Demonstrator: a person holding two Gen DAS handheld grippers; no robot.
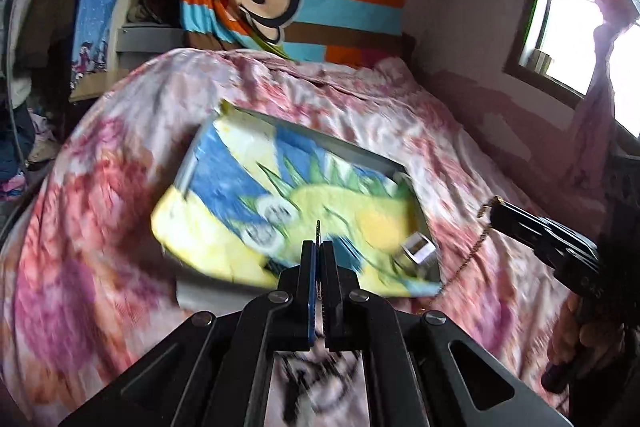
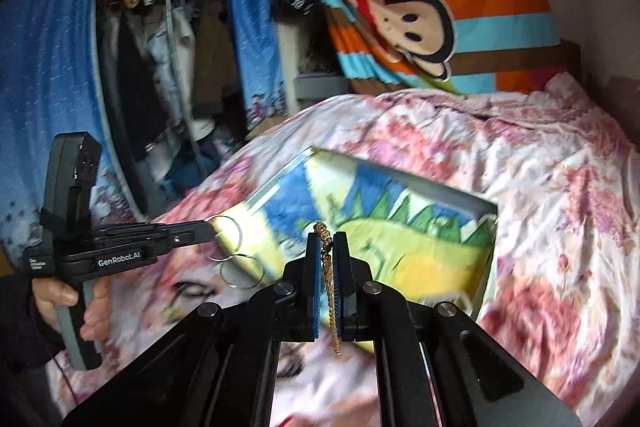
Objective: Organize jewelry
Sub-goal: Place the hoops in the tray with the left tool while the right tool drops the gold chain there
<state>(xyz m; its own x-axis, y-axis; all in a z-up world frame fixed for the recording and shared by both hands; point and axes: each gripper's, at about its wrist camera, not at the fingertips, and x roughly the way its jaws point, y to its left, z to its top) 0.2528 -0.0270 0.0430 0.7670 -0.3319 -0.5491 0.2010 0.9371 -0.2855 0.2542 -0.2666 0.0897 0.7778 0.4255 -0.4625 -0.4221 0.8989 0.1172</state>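
My left gripper (image 1: 319, 247) is shut on linked silver hoops (image 2: 228, 241), which show edge-on as a thin line (image 1: 318, 231) between its pads. In the right wrist view this gripper (image 2: 208, 227) sits at the left, held by a hand, with the hoops dangling from its tip. My right gripper (image 2: 328, 241) is shut on a gold chain (image 2: 330, 291) that hangs down between its fingers. In the left wrist view it (image 1: 494, 209) enters from the right, the chain (image 1: 474, 251) trailing below. Both hover over a grey tray (image 1: 360, 151) lined with a dinosaur-print cloth (image 2: 400, 239).
The tray lies on a pink floral bedspread (image 1: 100, 207). A small silvery box (image 1: 418, 251) sits in the tray's right corner. A striped monkey blanket (image 2: 440, 7) hangs behind the bed. A wardrobe with blue curtains (image 2: 48, 67) stands left, a window (image 1: 568, 19) right.
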